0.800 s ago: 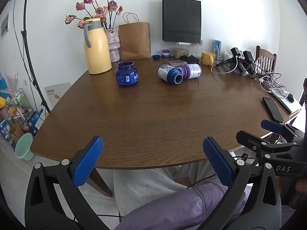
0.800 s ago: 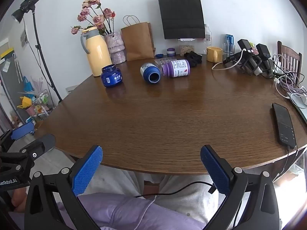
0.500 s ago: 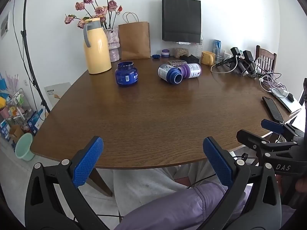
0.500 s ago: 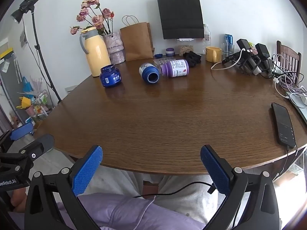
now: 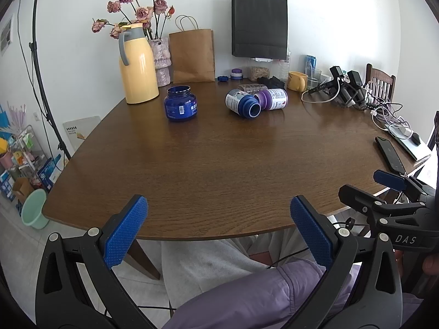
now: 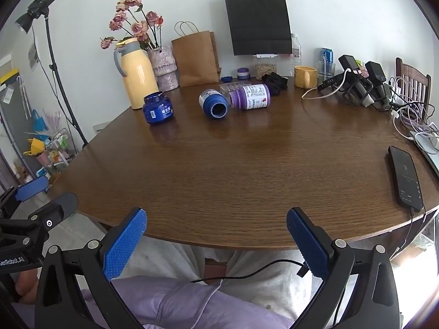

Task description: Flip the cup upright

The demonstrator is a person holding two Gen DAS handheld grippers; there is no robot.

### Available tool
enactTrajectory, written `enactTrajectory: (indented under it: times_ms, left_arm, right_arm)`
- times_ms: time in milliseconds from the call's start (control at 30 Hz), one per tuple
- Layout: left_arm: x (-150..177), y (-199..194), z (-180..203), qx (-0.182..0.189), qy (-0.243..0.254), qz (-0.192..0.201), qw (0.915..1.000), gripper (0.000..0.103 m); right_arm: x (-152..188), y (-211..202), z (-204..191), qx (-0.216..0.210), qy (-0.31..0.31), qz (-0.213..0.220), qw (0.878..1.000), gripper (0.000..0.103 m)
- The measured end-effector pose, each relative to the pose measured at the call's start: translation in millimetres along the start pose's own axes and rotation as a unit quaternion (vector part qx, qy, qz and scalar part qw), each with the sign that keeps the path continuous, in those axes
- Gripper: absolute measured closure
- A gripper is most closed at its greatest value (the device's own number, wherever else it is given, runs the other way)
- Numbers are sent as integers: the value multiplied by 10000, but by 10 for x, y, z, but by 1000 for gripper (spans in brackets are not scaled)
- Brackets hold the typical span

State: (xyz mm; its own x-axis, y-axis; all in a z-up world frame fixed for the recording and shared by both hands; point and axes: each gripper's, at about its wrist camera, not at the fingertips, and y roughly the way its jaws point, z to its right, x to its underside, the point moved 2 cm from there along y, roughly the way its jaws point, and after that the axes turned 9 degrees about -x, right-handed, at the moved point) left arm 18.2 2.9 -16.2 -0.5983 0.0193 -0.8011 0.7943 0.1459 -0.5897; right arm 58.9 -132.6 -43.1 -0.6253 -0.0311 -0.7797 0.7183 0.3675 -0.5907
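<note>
Left wrist view: my left gripper (image 5: 216, 227) gapes wide and empty at the near edge of the desk (image 5: 219, 170). The tipped blue cup (image 5: 242, 104) lies on its side far across, right of the upright blue jar (image 5: 180, 104).

Right wrist view: my right gripper (image 6: 215, 240) is equally wide and empty. The cup (image 6: 214, 103) rests right of the jar (image 6: 158, 108), touching a purple bottle (image 6: 251, 96).

A home dining room: wooden table (image 5: 219, 164), flower vase (image 5: 162, 60), wooden chair (image 5: 380, 81).
</note>
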Motion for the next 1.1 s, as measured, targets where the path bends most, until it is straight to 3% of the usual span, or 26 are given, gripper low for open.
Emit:
enactTrajectory:
  times_ms: [1100]
  left_arm:
    - [23, 21, 1, 1, 15, -41, 10000, 0]
  right_arm:
    - [41, 30, 5, 9, 17, -22, 10000, 0]
